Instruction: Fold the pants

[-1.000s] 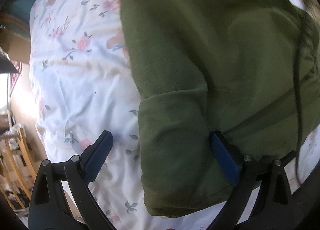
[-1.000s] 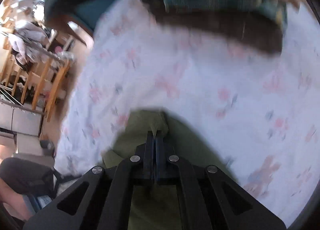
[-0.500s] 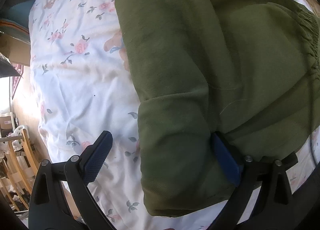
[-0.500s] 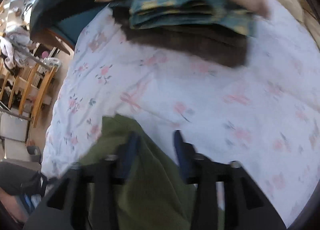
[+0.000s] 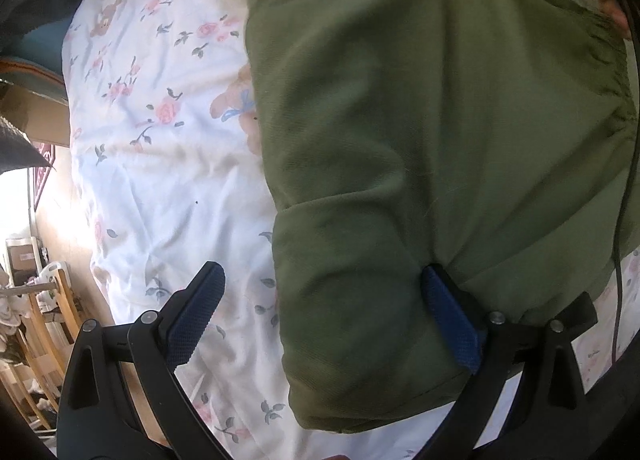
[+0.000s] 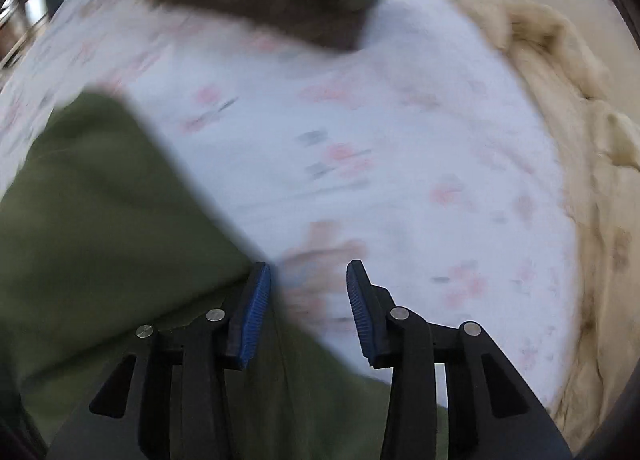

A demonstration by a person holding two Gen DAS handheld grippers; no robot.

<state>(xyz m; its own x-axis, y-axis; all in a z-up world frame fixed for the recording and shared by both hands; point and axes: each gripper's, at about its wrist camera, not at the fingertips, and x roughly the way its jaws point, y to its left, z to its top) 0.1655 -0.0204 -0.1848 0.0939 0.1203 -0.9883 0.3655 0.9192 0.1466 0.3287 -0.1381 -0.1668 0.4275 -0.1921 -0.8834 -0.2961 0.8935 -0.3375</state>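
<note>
Green pants (image 5: pixel 420 132) lay folded on the floral bed sheet (image 5: pixel 160 180), left gripper (image 5: pixel 324 320) fingers wide, straddling near edge unpinched; right gripper (image 6: pixel 308 300) fingers part-open and closing on nothing, pants edge just left of them

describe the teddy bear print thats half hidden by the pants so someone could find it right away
Start from the white floral bedsheet in the left wrist view and follow the left edge of the olive-green pants. Midway down that edge a tan teddy bear print with a blue bow peeks out, unlike the small pink roses around it.
</note>
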